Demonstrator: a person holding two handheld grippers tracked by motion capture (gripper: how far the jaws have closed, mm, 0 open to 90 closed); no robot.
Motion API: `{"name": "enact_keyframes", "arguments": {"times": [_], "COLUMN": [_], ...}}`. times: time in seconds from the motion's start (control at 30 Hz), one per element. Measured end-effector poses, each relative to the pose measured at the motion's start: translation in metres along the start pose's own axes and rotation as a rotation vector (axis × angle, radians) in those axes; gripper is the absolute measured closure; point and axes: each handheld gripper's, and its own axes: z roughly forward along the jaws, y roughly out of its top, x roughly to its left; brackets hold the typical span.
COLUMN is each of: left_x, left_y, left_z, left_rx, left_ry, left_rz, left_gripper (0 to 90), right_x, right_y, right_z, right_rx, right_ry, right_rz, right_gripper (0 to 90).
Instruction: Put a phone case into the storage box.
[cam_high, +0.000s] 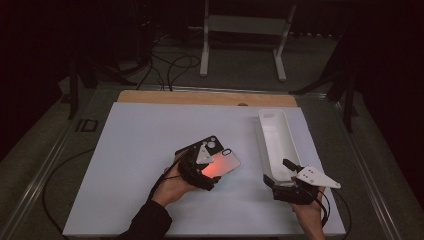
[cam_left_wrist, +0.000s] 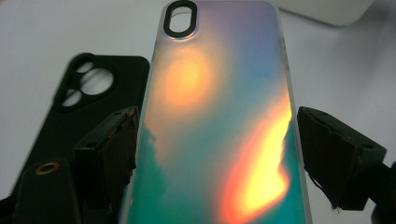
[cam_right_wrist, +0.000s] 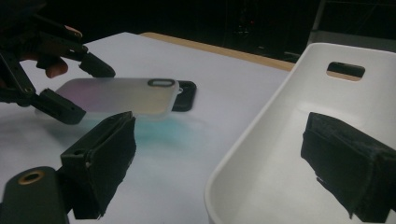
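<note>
Left gripper (cam_high: 212, 176) is pinching the iridescent phone case (cam_left_wrist: 219, 121) by its edges, holding it above the white mat (cam_high: 130, 165) beside the black case (cam_left_wrist: 70, 107); that slick edge grip is looking slip-prone. Right gripper (cam_high: 276, 176), jaws spread and empty, is hovering at the white tray (cam_right_wrist: 280, 135) and might nudge it.

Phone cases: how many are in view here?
2. An iridescent phone case is held off the table between the jaws of the left gripper. A black phone case lies flat on the white table beside it. None shows inside the white bin.
</note>
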Motion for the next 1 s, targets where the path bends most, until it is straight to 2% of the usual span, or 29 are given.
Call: {"name": "enact_keyframes", "arguments": {"times": [0.2,0.27,0.33,0.37,0.53,0.83,0.97,1.0], "left_x": [0.002,0.003,0.003,0.002,-0.001,-0.013,-0.015,-0.017], "left_y": [0.003,0.005,0.006,0.009,0.015,0.031,0.035,0.036], "left_z": [-0.013,-0.018,-0.02,-0.023,-0.027,-0.032,-0.033,-0.033], "left_rx": [-0.038,-0.059,-0.062,-0.072,-0.091,-0.136,-0.149,-0.152], "left_ry": [0.015,0.021,0.023,0.025,0.027,0.021,0.018,0.024], "left_rz": [-0.004,-0.009,-0.007,-0.002,0.013,0.053,0.061,0.068], "left_gripper": [17.0,17.0,17.0,17.0,17.0,17.0,17.0,17.0], "right_x": [0.001,0.001,0.001,0.003,0.008,0.022,0.023,0.025], "right_y": [0.006,0.01,0.012,0.016,0.023,0.042,0.043,0.046], "right_z": [0.004,0.008,0.01,0.014,0.022,0.043,0.046,0.051], "right_rx": [0.009,0.021,0.023,0.027,0.041,0.063,0.069,0.077], "right_ry": [0.017,0.036,0.042,0.061,0.085,0.189,0.202,0.239], "right_rz": [0.009,0.017,0.022,0.035,0.033,0.075,0.082,0.112], "right_gripper": [10.0,9.9,9.9,9.9,10.0,10.1,10.5,13.5]}}
